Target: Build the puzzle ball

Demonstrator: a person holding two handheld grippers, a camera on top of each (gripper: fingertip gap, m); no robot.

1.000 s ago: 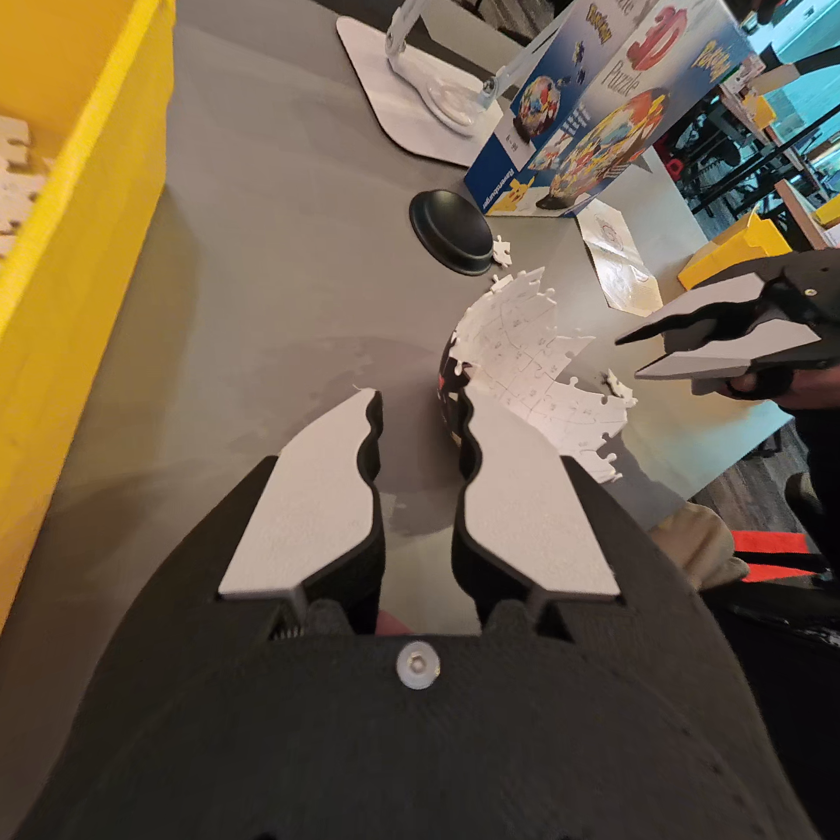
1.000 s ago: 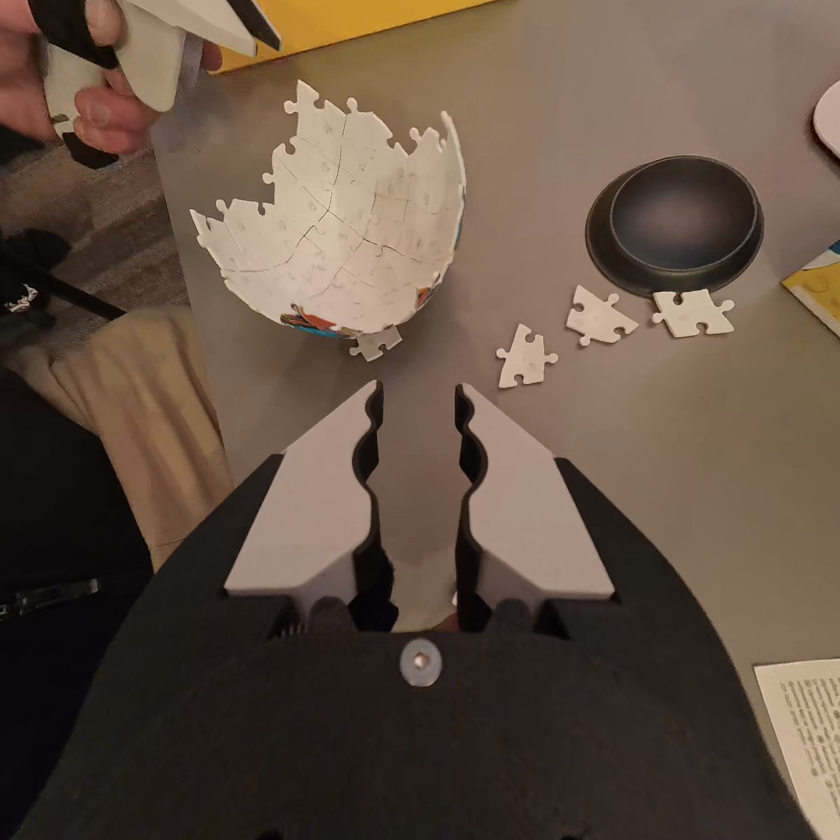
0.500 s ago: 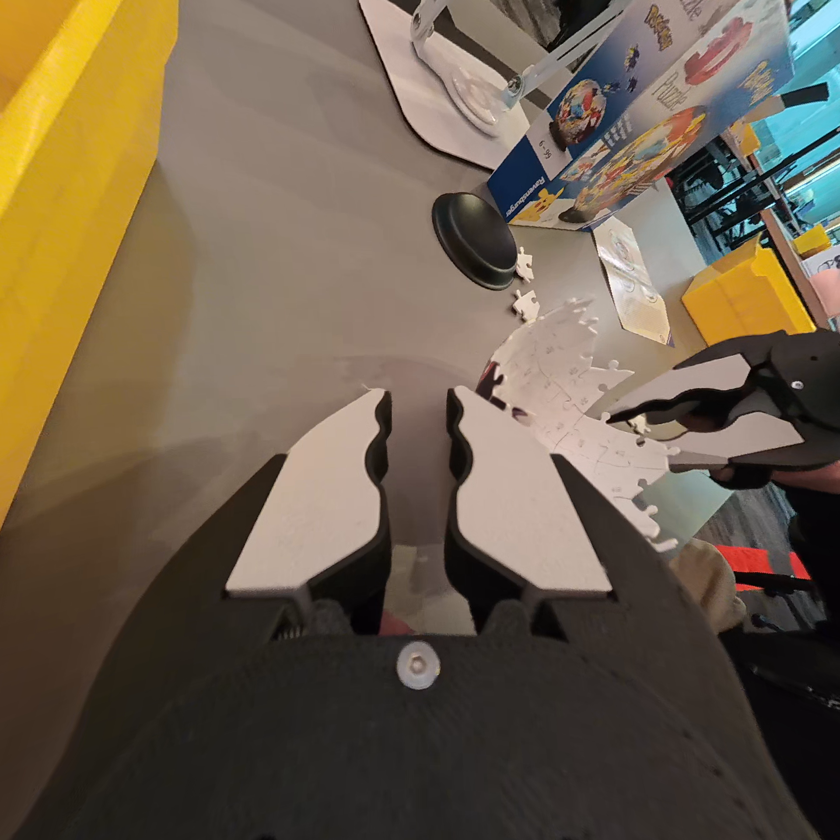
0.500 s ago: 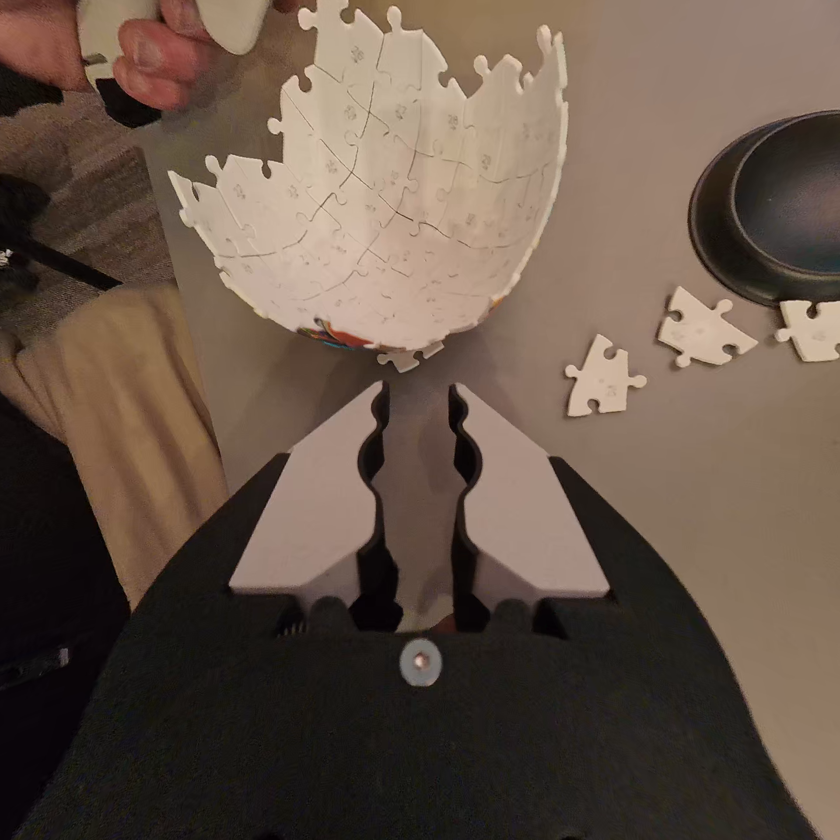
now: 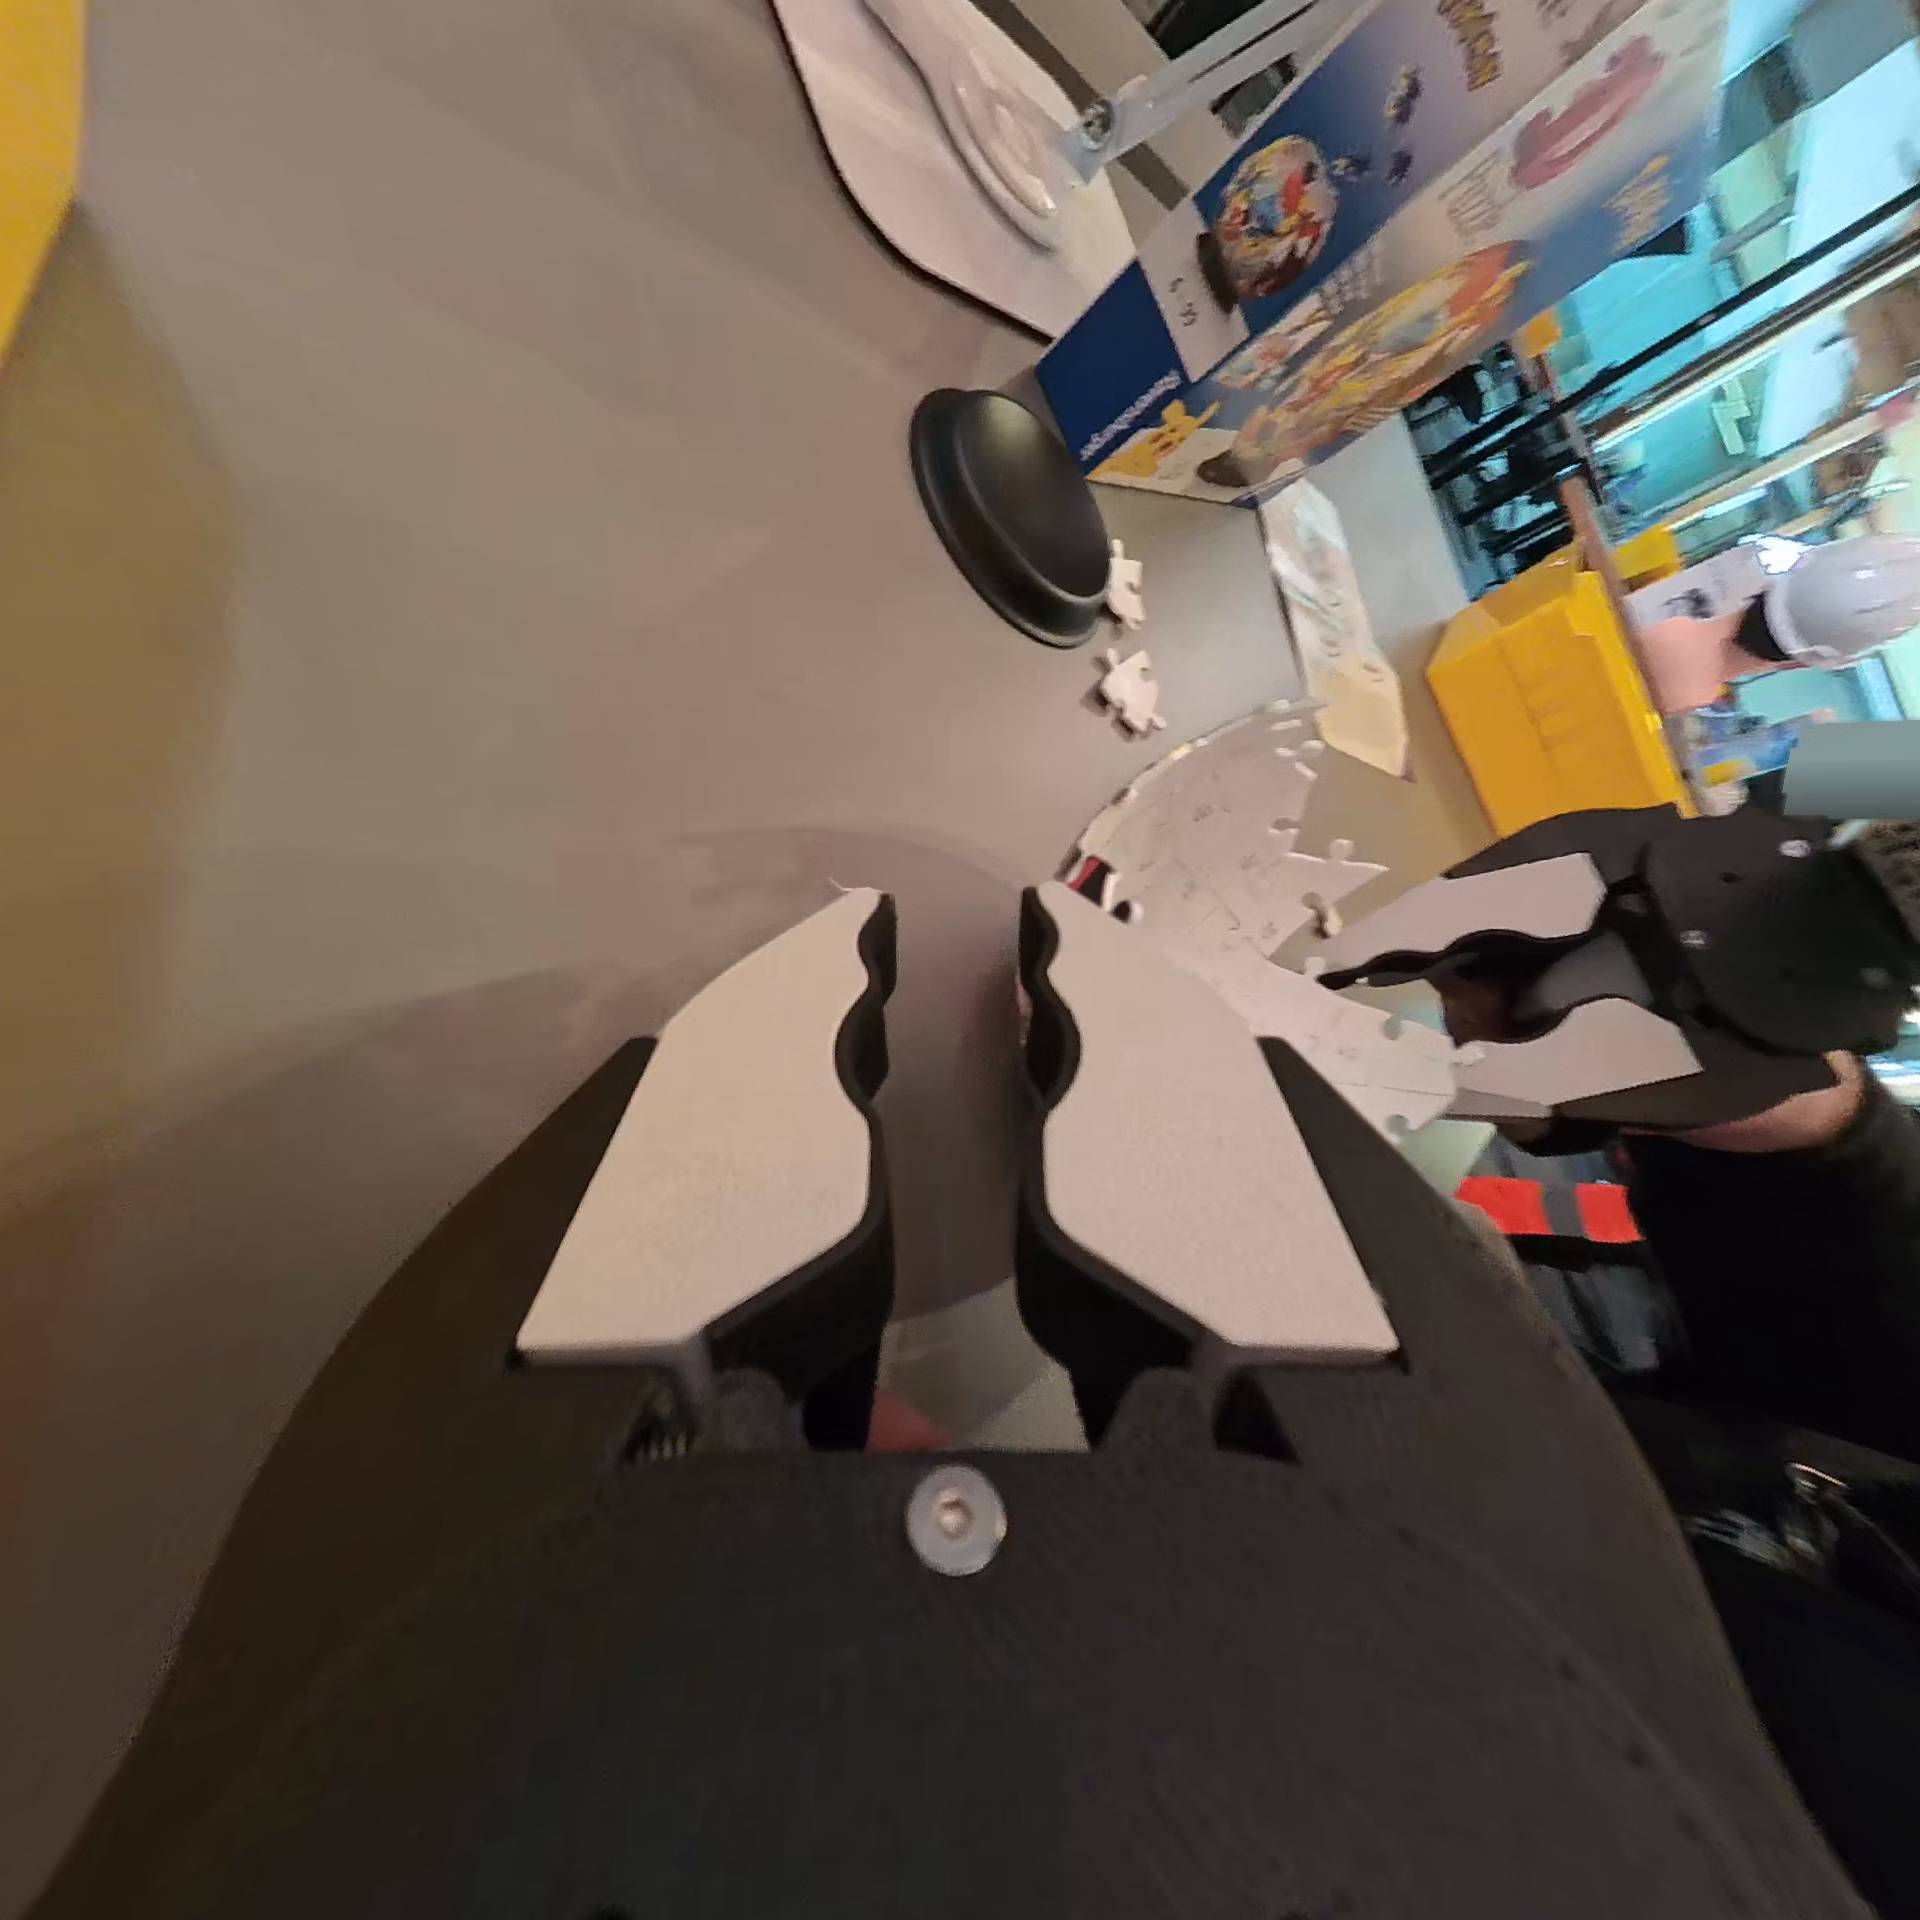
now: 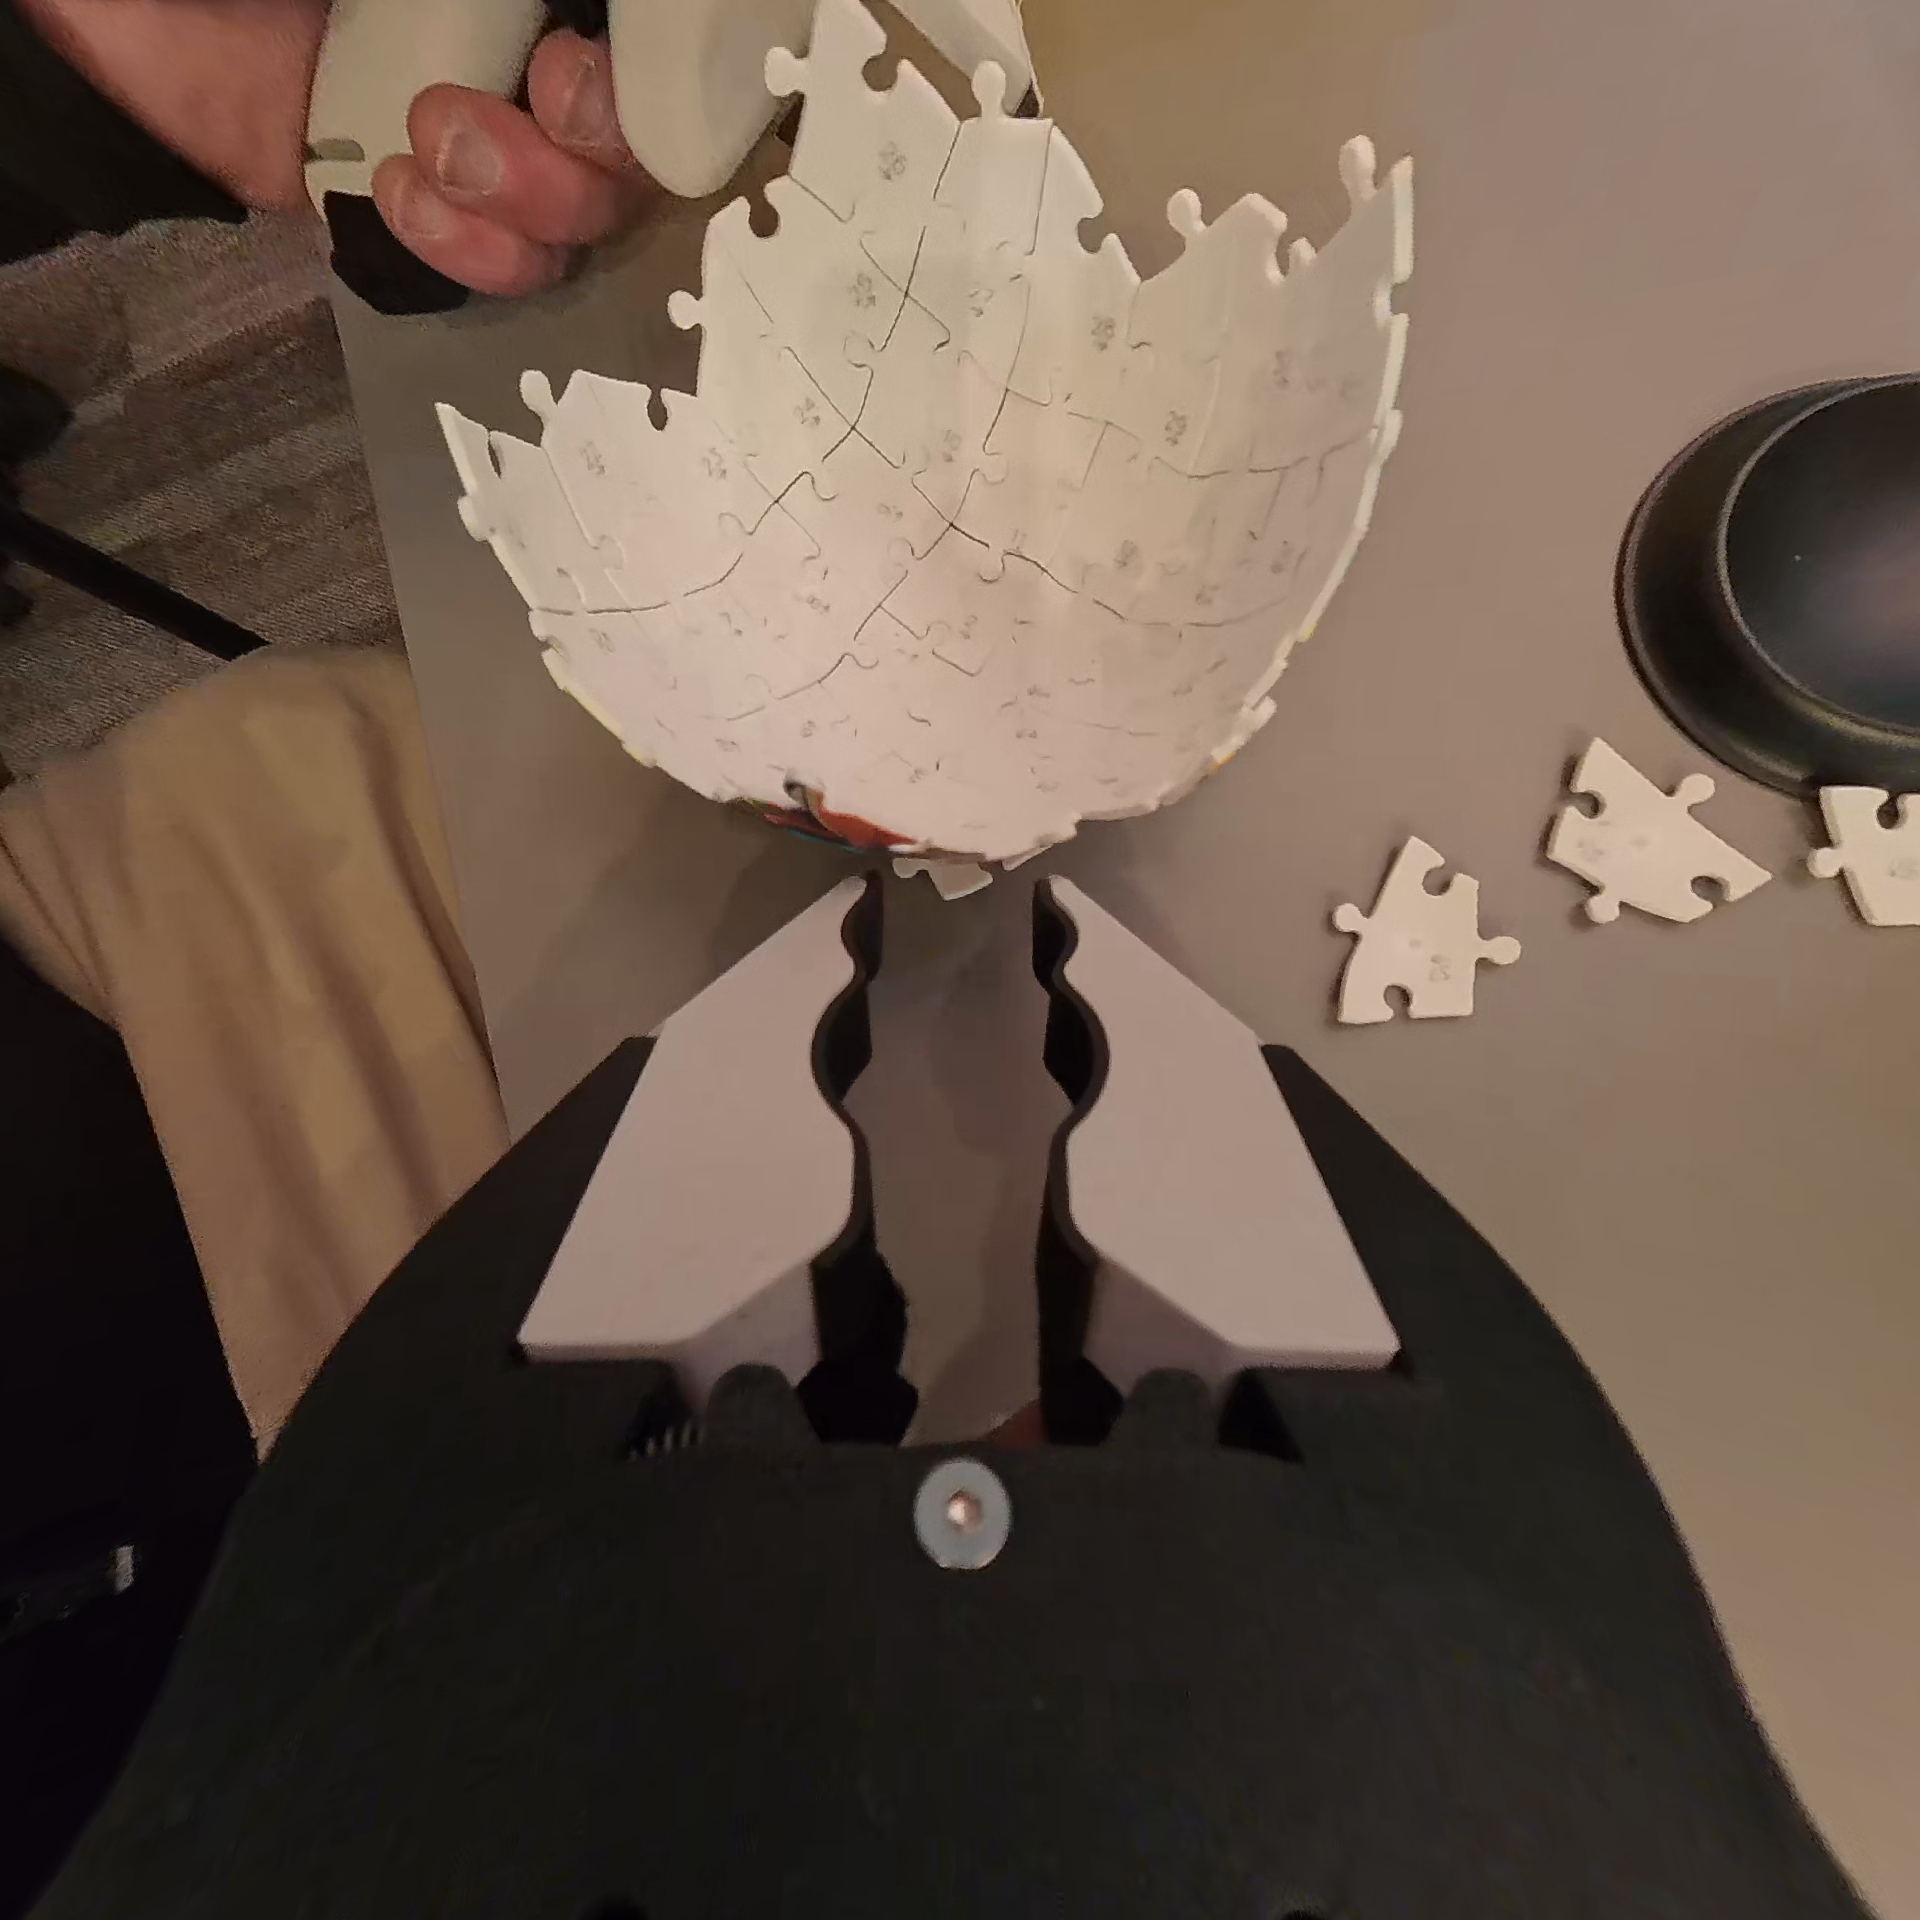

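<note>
The half-built puzzle ball (image 6: 956, 520) is a white bowl-shaped shell with a jagged rim, lying on the grey table near its edge. My right gripper (image 6: 956, 904) is open and empty, its tips just short of the shell's near rim, where one piece (image 6: 951, 878) juts out. My left gripper (image 5: 956, 925) is open and empty, and the shell (image 5: 1216, 862) lies just to the right of its right finger. The right gripper (image 5: 1382, 992) shows at the shell's far side in the left wrist view. Loose white pieces (image 6: 1418, 951) (image 6: 1652, 836) lie to the right of the shell.
A black round stand (image 6: 1818, 603) sits to the right of the shell, with a third loose piece (image 6: 1870, 868) against it. The puzzle box (image 5: 1351, 260), a white pad (image 5: 935, 135) and a leaflet (image 5: 1340, 665) lie farther back. A yellow bin (image 5: 31, 156) is at the left. A hand (image 6: 488, 156) holds the left gripper's handle above the table edge (image 6: 416, 727).
My right gripper has moved in close to the shell's rim. My left gripper has swung left and tilted, so the shell now lies to the right of its fingers, and its jaws have narrowed a little.
</note>
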